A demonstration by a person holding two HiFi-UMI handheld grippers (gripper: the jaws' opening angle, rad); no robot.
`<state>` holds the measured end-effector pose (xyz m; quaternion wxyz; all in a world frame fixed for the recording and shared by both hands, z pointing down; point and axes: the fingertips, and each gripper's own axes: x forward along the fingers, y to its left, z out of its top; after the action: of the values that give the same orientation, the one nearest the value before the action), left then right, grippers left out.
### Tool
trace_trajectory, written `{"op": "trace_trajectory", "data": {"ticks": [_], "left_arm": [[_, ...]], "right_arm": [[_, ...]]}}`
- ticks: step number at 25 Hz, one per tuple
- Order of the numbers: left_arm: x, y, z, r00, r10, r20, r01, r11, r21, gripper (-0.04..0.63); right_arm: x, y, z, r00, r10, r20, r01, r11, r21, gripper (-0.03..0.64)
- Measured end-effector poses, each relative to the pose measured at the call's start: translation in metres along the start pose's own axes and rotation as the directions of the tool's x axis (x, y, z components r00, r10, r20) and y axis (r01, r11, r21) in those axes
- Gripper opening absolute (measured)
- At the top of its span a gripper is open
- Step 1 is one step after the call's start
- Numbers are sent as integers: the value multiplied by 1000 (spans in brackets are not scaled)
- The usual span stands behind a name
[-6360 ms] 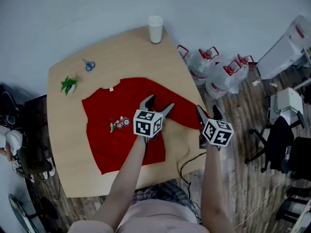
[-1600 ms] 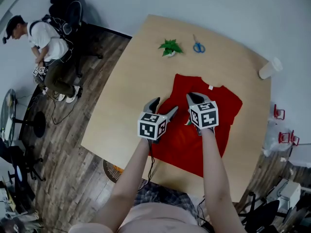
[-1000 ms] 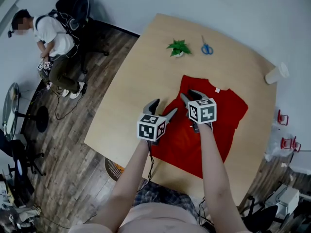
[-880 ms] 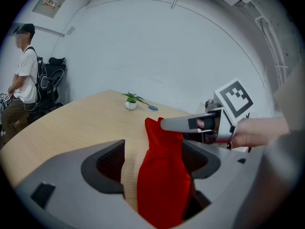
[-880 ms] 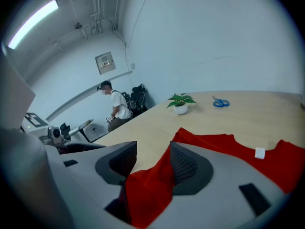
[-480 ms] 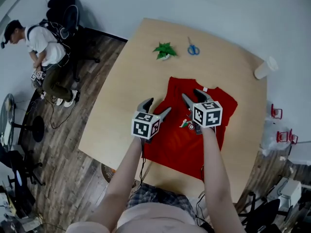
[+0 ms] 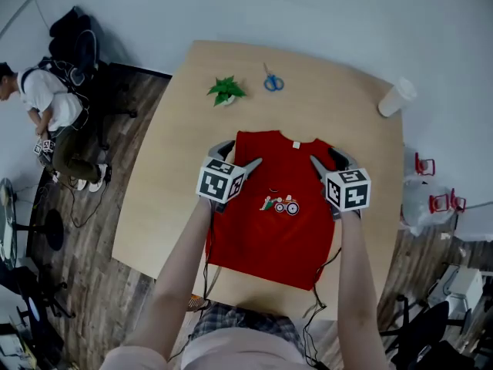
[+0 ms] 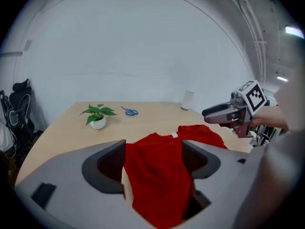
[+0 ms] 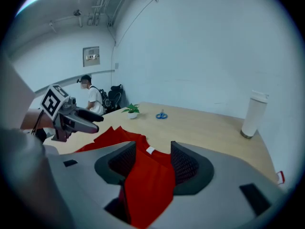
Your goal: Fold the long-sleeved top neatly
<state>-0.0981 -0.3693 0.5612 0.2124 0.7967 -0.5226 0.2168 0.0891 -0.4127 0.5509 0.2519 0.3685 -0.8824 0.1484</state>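
The red long-sleeved top [image 7: 269, 222] lies flat on the wooden table [image 7: 339, 106], collar away from me, both sleeves folded in so it forms a narrow rectangle. A small printed picture [image 7: 281, 204] shows on its chest. My left gripper [image 7: 239, 154] hovers open over the top's left shoulder edge. My right gripper [image 7: 326, 157] hovers over the right shoulder edge, jaws apart, nothing pinched. In the left gripper view the top [image 8: 159, 175] shows through the left gripper [image 8: 153, 159], with the right gripper [image 8: 224, 112] beyond. The right gripper view shows the top [image 9: 147, 185] below the right gripper [image 9: 153, 160].
A small potted plant [image 7: 226, 89] and blue scissors [image 7: 273, 81] lie at the table's far side, a white cup [image 7: 396, 97] at the far right corner. A cable [image 7: 323, 264] hangs off the near edge. A person [image 7: 42, 102] sits off to the left.
Both grippers moved apart, from over the middle of the top out to its left and right shoulder edges. The right jaws stand wider than a second ago.
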Motion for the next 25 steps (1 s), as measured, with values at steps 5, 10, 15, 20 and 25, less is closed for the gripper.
{"op": "trace_trajectory", "data": {"ticks": [5, 10, 15, 20, 25], "left_arm": [[34, -2, 23, 996, -56, -71, 66, 987, 147, 360], [76, -7, 24, 966, -128, -226, 189, 944, 271, 360], [117, 5, 12, 927, -134, -351, 254, 912, 322, 356], [139, 17, -14, 877, -121, -464, 305, 888, 344, 322], [145, 7, -26, 826, -149, -543, 390, 847, 361, 263]], "right_arm": [[-6, -42, -10, 996, -20, -91, 8, 991, -134, 219], [15, -54, -19, 979, 21, -204, -74, 964, -255, 207], [47, -63, -34, 951, 37, -307, -152, 920, -361, 192], [70, -69, -55, 926, 51, -374, -195, 912, -360, 192], [81, -75, -70, 892, 47, -450, -233, 900, -368, 193]]}}
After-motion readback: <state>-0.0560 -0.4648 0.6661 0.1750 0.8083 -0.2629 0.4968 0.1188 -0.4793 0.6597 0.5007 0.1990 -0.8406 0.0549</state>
